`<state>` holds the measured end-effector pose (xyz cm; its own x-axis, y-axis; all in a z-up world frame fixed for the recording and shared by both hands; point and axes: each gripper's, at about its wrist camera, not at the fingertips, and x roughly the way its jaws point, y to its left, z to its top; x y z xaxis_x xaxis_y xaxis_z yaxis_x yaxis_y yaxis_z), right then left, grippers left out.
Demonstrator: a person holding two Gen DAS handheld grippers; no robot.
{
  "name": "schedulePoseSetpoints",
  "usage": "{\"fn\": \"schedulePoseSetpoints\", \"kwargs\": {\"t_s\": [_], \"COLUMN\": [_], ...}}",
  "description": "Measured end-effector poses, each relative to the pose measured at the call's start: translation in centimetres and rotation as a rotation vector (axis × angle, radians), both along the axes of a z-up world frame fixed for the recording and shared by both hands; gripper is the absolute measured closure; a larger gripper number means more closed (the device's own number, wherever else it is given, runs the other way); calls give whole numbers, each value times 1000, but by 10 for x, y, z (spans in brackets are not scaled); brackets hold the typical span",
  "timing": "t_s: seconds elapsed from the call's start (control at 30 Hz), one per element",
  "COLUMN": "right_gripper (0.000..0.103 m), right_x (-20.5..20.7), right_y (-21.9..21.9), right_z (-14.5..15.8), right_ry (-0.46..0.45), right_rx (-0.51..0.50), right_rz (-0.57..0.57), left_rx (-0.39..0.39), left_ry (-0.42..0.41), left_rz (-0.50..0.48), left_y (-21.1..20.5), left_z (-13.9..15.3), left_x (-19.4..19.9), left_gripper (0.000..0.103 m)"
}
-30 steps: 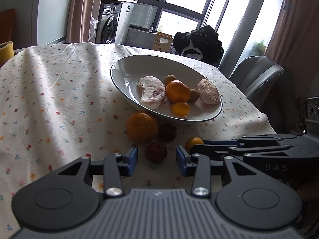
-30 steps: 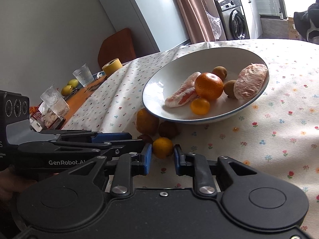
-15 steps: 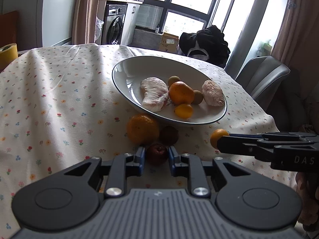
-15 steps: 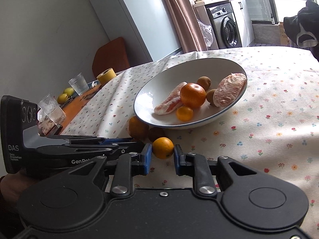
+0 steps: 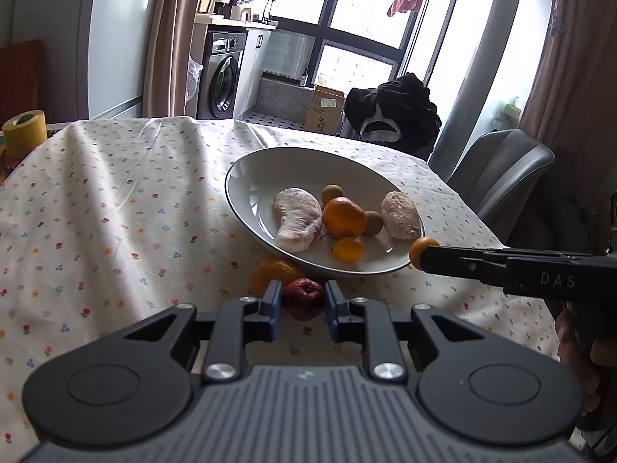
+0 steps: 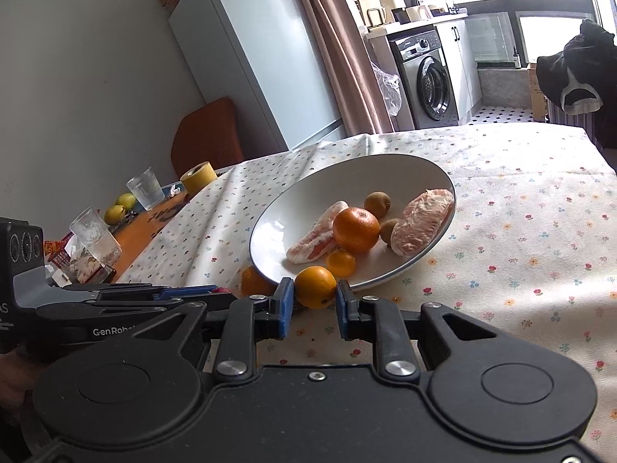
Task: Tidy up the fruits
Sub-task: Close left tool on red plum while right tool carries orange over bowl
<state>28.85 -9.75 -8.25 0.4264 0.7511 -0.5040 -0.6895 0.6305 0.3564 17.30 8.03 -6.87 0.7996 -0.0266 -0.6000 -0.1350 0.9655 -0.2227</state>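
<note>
Both carrying fruit now: right hand-held gripper (image 6: pixel 310 303) clamped on a small round orange (image 6: pixel 315 286) at the white ceramic bowl (image 6: pixel 443 181) rim, left hand-held gripper (image 5: pixel 300 305) pinching a dark red wrinkled fruit (image 5: pixel 303 298) just above the tabletop, next up probably dropping both in.

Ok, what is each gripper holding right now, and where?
Left gripper: dark red fruit, gripped by its sides. Right gripper: small orange, also by its sides.

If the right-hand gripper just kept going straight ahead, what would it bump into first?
Most likely the near rim of the white bowl. The right gripper holds a small orange right in front of it, though the height is hard to judge, so it might pass over.
</note>
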Motion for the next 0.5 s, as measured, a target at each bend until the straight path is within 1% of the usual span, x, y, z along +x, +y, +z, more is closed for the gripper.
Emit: {"fn": "schedulePoseSetpoints", "kwargs": {"t_s": [0.5], "right_gripper": [81], "right_x": [14], "right_y": [11], "right_z": [10], "right_ry": [-49], "right_rx": [-24], "right_rz": [-48], "left_rx": [15], "left_ry": [-31], "left_rz": [29], "left_y": [8], "left_z": [14], "left_x": [5], "left_gripper": [81]}}
